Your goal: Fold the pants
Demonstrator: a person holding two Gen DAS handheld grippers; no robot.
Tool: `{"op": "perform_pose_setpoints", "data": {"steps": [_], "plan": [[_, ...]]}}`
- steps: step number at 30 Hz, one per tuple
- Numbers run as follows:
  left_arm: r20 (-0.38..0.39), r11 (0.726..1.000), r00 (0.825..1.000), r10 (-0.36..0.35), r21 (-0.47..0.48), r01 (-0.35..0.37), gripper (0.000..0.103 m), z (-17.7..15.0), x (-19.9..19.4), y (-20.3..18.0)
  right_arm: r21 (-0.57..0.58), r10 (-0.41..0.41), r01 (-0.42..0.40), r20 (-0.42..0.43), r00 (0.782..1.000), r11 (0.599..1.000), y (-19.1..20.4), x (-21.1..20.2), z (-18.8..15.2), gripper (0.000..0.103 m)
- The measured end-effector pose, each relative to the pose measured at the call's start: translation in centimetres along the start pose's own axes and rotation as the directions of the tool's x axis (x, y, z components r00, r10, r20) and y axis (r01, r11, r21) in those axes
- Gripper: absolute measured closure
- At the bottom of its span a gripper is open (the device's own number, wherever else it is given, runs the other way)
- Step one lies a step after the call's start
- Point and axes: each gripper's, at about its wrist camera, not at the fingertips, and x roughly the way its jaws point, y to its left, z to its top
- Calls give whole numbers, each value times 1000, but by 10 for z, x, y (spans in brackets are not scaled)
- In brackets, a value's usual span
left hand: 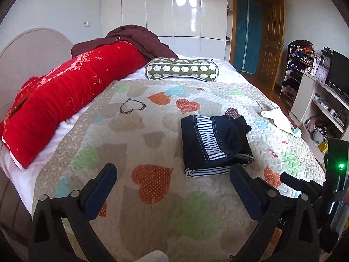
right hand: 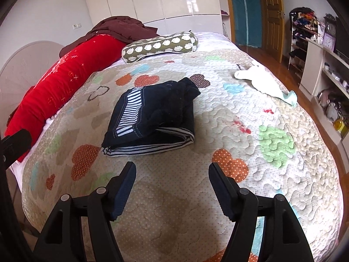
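- Nearest of all, at the bottom of the left wrist view, the left claw stands with its two dark fingers spread wide apart over the quilt, with nothing between them.
- Low in the right wrist view, the right claw is likewise parted wide and has hold of nothing; its tips hang over the quilt just short of the folded bundle.
- Both claws sit apart from the cloth; neither touches it.
- Pants, dark navy with a blue-and-white striped lining showing, lie folded into a compact stack at the centre of the right wrist view and right of centre in the left wrist view. One dark corner sticks out loose at the upper right of the stack.
- Under them is the bed's quilt, cream with orange, green and blue hearts.
- Toward the upper middle, an olive bolster pillow with white scalloped ovals lies across the bed.
- Along the left side runs a long red pillow, with a maroon cloth heaped at its far end.
- At the right edge of the bed lies a small white garment.
- Glossy white wardrobe doors fill the top of the frame.
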Motion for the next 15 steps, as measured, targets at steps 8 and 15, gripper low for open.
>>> {"op": "perform_pose_setpoints", "data": {"steps": [8, 15], "plan": [[-21, 1000, 1000, -3, 16, 4, 0, -5, 10, -6, -24, -23, 23, 8, 1000, 999, 4, 2, 0, 28], [-47, 1000, 999, -9, 21, 10, 0, -6, 19, -8, -18, -33, 33, -7, 999, 999, 1, 10, -1, 28]]}}
